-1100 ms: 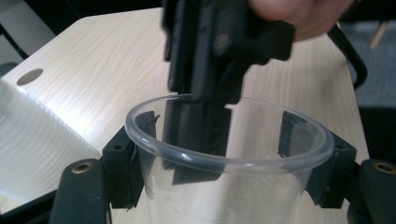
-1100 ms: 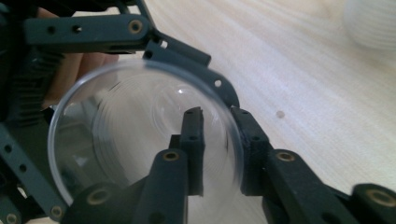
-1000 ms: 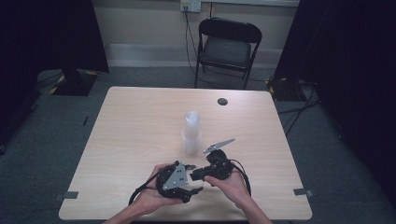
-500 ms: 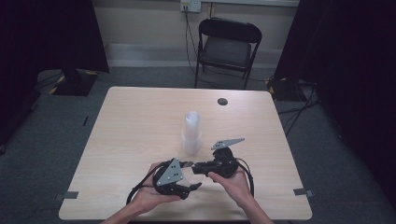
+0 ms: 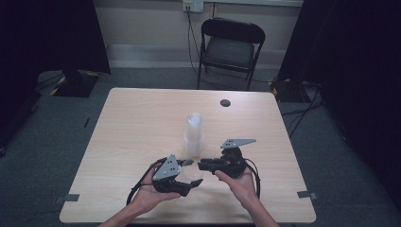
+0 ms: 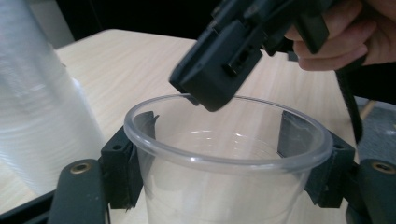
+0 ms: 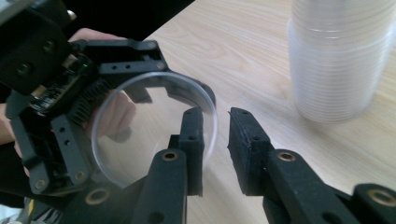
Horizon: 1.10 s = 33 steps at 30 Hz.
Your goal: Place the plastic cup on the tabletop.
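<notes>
One cup [image 6: 224, 163] between left claw [image 6: 224, 154] jaws

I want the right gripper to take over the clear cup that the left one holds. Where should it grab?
Probably the rim. The left gripper clamps the clear cup by its sides, leaving only the open mouth free. Straddle the rim wall, one jaw inside and one outside, as the right gripper is already placed at the mouth.
</notes>
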Available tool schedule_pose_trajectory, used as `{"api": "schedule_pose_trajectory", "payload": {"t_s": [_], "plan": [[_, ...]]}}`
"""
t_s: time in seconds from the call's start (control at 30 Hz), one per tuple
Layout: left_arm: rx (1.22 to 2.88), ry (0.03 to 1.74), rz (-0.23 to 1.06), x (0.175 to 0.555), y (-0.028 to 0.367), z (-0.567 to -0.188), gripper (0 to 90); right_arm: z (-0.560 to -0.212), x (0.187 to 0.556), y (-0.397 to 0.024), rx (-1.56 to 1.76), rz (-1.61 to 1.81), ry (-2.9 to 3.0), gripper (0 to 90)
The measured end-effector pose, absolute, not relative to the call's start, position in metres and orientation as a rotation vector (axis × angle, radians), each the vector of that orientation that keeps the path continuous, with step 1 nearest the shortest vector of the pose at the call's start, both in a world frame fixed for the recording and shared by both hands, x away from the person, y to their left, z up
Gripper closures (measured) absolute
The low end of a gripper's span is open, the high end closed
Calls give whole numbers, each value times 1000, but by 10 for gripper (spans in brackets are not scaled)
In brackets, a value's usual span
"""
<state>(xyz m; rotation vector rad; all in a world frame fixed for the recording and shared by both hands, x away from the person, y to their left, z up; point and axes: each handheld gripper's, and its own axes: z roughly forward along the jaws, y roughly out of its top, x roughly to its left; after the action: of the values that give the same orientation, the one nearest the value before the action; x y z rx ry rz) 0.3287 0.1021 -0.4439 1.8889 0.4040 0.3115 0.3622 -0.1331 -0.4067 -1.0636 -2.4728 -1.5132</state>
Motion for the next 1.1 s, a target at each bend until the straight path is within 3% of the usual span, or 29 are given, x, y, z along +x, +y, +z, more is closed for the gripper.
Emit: {"api": "schedule_pose_trajectory", "payload": {"t_s": [0.4,0.8,1.1], "plan": [[1823,540,265,345,114,-443,286,-399,366,-147,-1102,-1595,-2455,697],[1780,639,245,346,126,-438,287,-406,361,-157,-1140,-1690,-2481,474],[1726,753,271,350,148,-427,290,-411,352,-160,-1199,-1670,-2522,433]]}}
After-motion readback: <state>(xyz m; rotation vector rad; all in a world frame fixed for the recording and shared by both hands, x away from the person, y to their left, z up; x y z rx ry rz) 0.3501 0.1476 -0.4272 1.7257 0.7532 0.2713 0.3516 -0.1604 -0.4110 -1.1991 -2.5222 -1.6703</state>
